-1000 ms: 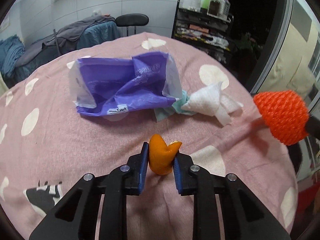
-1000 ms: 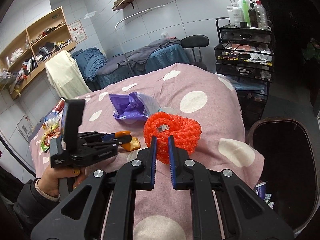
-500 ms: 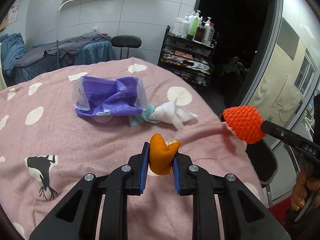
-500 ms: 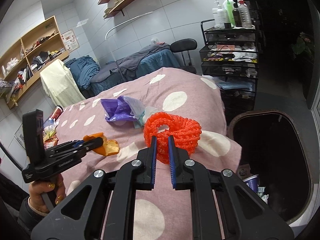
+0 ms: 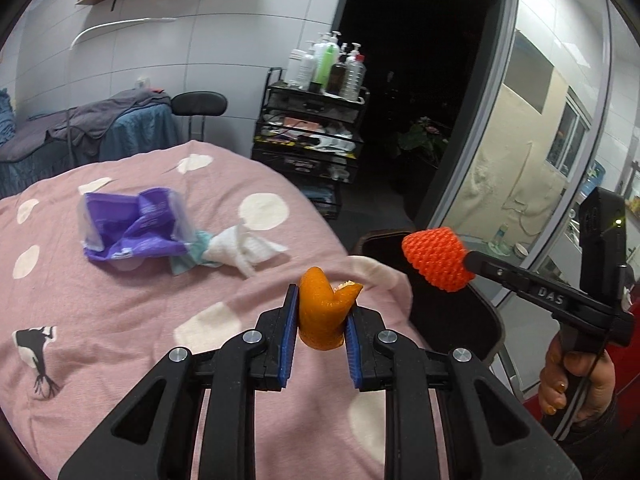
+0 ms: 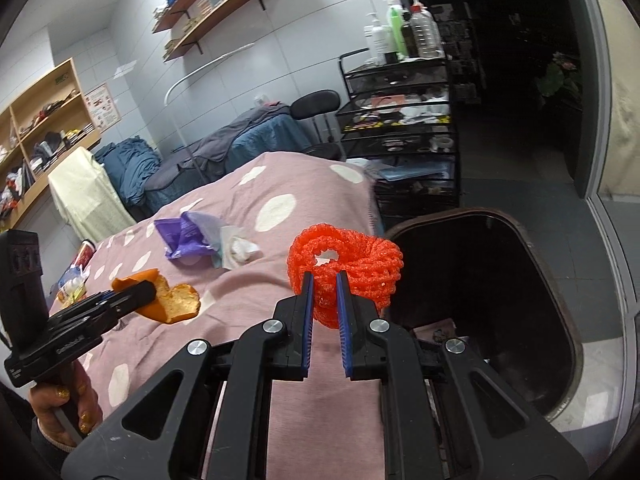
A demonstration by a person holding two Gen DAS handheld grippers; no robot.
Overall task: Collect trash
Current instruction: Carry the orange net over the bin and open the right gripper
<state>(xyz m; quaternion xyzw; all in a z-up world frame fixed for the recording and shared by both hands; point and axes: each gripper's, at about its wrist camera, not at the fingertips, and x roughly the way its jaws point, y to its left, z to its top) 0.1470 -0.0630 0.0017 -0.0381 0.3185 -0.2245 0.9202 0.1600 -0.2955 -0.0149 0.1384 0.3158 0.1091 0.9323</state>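
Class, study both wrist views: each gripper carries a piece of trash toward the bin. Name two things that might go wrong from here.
1. The left gripper pinches only the lower part of the orange peel, over the bedspread short of the bin; an early release would miss.
2. The red foam net is springy and held at one edge by the right gripper; it may snag.

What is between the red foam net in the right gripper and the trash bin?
Nothing visible. The right gripper holds the net beside the bed edge, and the bin just past it stands open.
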